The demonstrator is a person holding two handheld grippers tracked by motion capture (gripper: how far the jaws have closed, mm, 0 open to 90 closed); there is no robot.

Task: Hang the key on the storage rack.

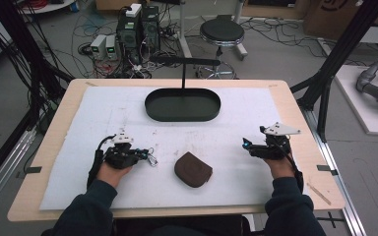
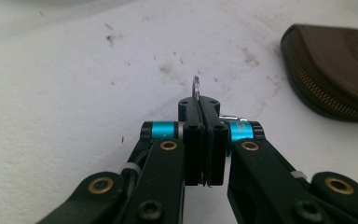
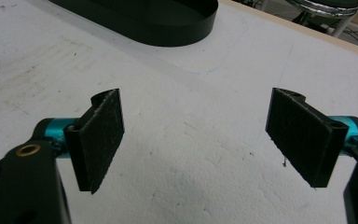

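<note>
A small metal key ring (image 2: 196,87) is pinched between the clenched fingers (image 2: 189,140) of the left gripper (image 1: 145,157), just left of the brown zip pouch (image 1: 193,169) on the white mat (image 1: 236,177) covering the tabletop. The ring is thus judged to be picked up, though it is not yet carried anywhere. The right gripper (image 1: 247,145) is held well to the right of the pouch, its fingers (image 3: 100,140) spread wide with nothing between them. The black oval tray (image 1: 150,110) beyond the pouch is seen to hold nothing, so the placing of the ring, and possibly the pouch, appears to remain.
</note>
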